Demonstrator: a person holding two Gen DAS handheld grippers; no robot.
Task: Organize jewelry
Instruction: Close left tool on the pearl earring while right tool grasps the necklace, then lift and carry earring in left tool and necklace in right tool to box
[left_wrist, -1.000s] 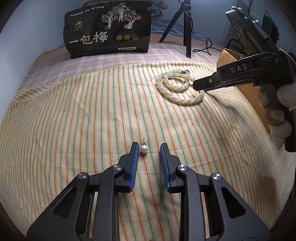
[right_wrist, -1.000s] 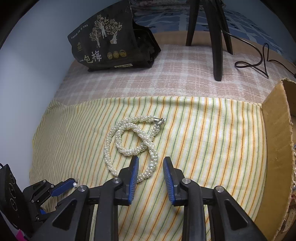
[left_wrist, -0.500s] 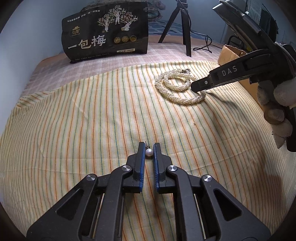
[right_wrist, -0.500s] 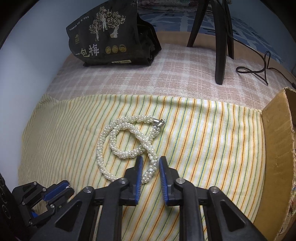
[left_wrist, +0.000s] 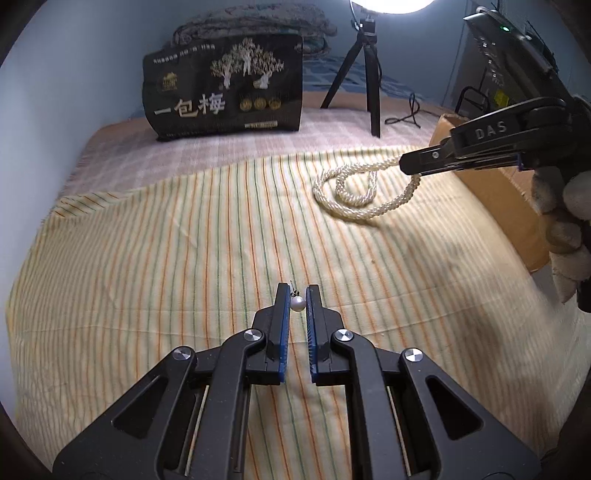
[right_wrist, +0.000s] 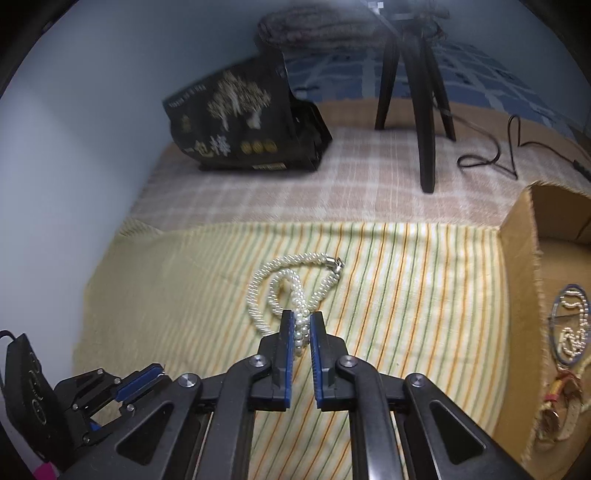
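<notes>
Left wrist view: my left gripper (left_wrist: 297, 295) pinches the pearl earring (left_wrist: 297, 303); right gripper (right_wrist: 303, 321) clamps the pearl necklace (right_wrist: 295, 284), whose loops trailing at twelve o'clock seemingly could snag the striped cloth (left_wrist: 147, 258).

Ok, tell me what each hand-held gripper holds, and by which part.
Left hand-held gripper: pearl earring, pinched by the pearl itself. Right hand-held gripper: pearl necklace, clamped on its near strands, the clasp end lying on the cloth.

Most of the striped cloth (left_wrist: 155, 251) lies bare, from its left edge through the middle. At its right edge a cardboard box (right_wrist: 524, 266) walls off that side. Past the far edge, on the checked blanket (right_wrist: 258, 199), a black bag (left_wrist: 225, 88) and a tripod (left_wrist: 365, 74) block the way.
</notes>
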